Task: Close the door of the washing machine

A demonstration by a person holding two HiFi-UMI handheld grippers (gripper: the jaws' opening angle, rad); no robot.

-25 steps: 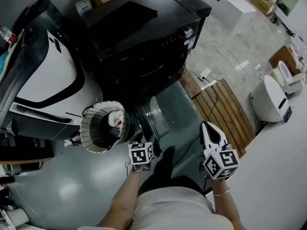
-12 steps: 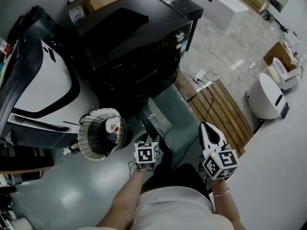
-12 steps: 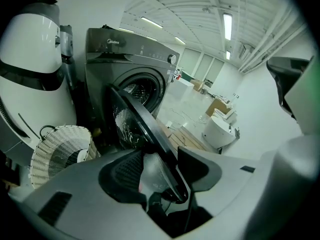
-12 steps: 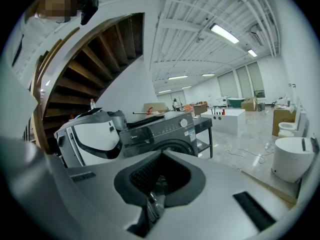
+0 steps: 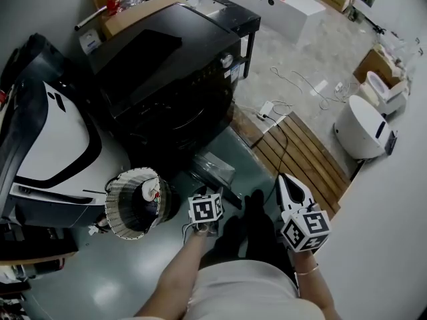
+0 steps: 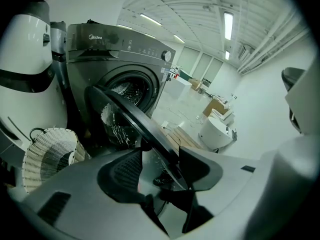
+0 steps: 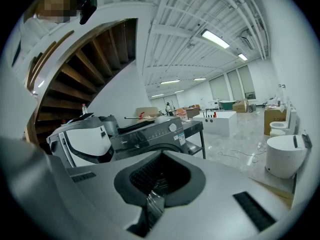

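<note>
The black front-loading washing machine [image 5: 173, 65] stands at the top of the head view, its round door [image 5: 215, 169] swung out towards me. In the left gripper view the door's dark rim [image 6: 125, 114] runs slantwise in between the fingers of my left gripper [image 6: 161, 156]. Its jaws are opening, and the left pad [image 6: 125, 171] stands apart from the rim. In the head view that gripper [image 5: 208, 199] sits at the door's near edge. My right gripper [image 5: 287, 180] hovers further right over the floor, shut with nothing in it, and faces the machine [image 7: 150, 129].
A white wicker basket [image 5: 133, 202] lies on its side left of the door. A large white and black appliance [image 5: 47, 139] stands at the far left. A wooden pallet [image 5: 300, 152], floor cables [image 5: 293, 79] and a white round unit [image 5: 363, 129] are to the right.
My left gripper has shifted a little to the right along the door's near edge. The head view has drifted, so the machine sits more to the left. The right gripper has hardly shifted in the picture.
</note>
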